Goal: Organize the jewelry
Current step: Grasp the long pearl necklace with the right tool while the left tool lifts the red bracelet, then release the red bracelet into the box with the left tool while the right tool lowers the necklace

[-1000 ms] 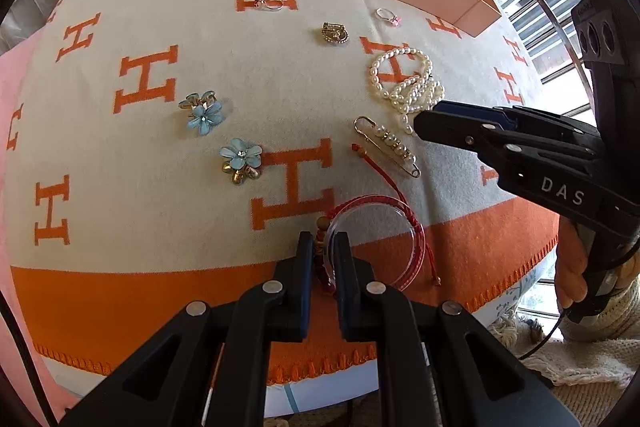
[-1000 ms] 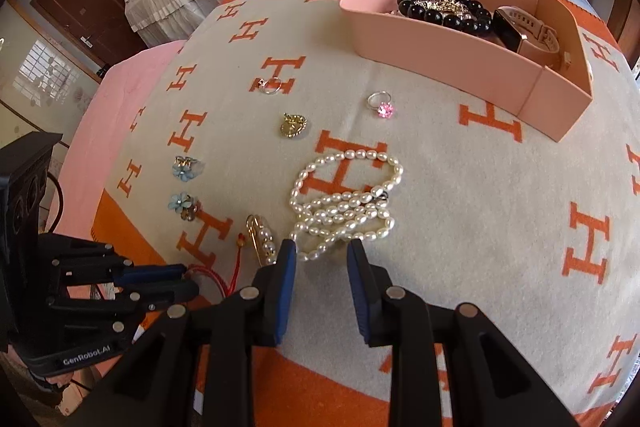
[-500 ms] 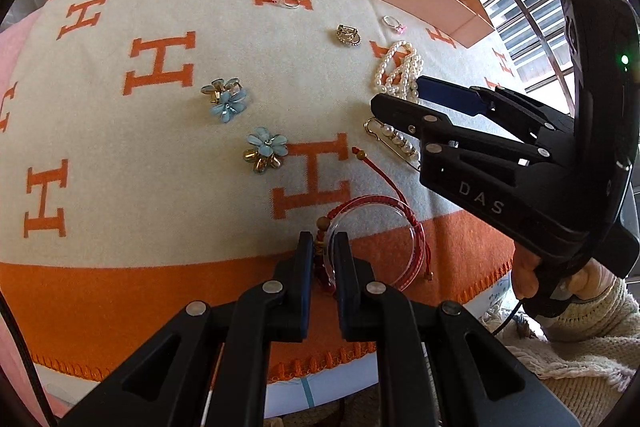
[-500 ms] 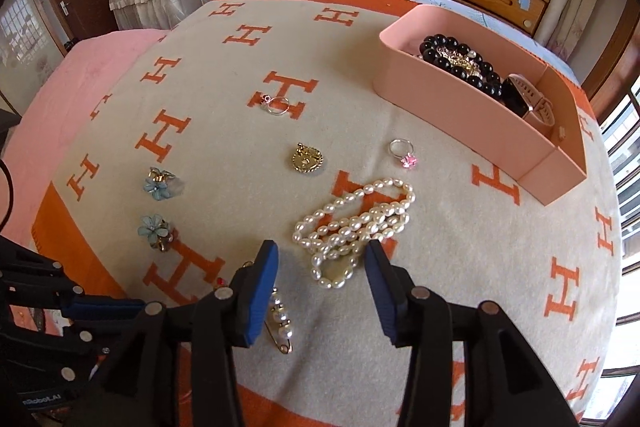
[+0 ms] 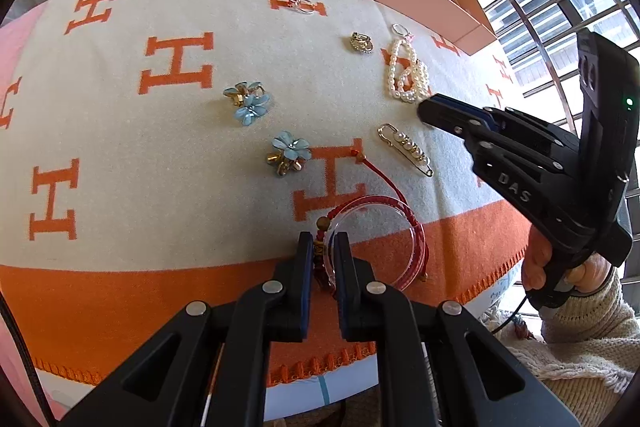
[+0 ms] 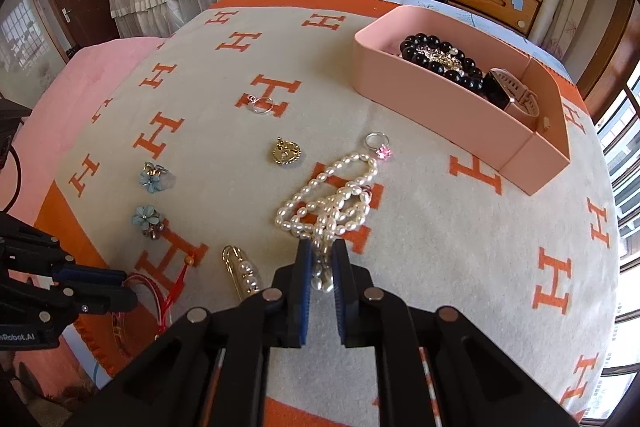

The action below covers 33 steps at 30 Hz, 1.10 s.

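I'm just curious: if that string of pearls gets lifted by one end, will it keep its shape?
Probably not. The pearl strand lies in loose overlapping loops, so it should go limp and dangle. The right gripper pinches only its near end; smooth round beads might slip.

two close wrist views, shared blanket (image 5: pixel 200 187)

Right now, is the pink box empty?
No, the pink box already holds a black bead bracelet and a watch.
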Motion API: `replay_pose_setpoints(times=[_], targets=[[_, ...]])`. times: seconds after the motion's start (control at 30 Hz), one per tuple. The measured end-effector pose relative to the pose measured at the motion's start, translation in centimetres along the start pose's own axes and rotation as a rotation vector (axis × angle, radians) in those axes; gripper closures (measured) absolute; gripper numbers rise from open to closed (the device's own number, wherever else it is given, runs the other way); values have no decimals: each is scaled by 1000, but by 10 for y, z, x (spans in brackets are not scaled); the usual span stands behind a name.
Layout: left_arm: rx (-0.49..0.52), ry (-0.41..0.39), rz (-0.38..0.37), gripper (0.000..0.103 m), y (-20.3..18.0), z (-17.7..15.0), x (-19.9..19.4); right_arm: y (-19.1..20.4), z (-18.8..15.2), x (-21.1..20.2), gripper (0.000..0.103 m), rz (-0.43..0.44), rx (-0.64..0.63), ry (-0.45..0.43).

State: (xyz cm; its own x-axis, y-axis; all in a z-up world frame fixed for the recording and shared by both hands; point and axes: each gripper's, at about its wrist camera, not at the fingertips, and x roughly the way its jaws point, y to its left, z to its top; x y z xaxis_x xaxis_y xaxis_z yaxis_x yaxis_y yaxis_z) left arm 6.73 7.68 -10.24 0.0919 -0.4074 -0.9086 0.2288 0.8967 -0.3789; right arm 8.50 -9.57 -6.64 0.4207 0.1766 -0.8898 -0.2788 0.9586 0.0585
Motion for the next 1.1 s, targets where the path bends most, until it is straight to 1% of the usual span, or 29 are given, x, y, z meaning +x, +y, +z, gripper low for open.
replay_pose_setpoints(times=[0.17,0.23,0.4,0.53,0.57,0.7,0.83,0.93,1.1], targets=[[-3,-35,24,95,-7,7,-16,-16,2,-23,93,78,64,-50],[5,-56,35,95,-11,11,-25,-23,6,-36,93,122,93,-77],[38,-114,69,95,-31,30,-48,-46,20,-74,93,225,169,-173],[75,-169,102,95,-52,52,-69,-64,36,-105,94,271,206,-252],[85,-185,108,95,-59,59,-74,-69,40,-113,98,275,214,-274],[117,-252,131,95,-86,92,-95,-88,60,-143,98,291,251,-358],[140,-305,140,95,-110,128,-107,-103,76,-171,98,273,267,-457],[146,-312,136,95,-125,149,-108,-109,83,-182,98,259,268,-496],[156,-309,142,95,-144,177,-96,-120,95,-194,98,227,265,-548]])
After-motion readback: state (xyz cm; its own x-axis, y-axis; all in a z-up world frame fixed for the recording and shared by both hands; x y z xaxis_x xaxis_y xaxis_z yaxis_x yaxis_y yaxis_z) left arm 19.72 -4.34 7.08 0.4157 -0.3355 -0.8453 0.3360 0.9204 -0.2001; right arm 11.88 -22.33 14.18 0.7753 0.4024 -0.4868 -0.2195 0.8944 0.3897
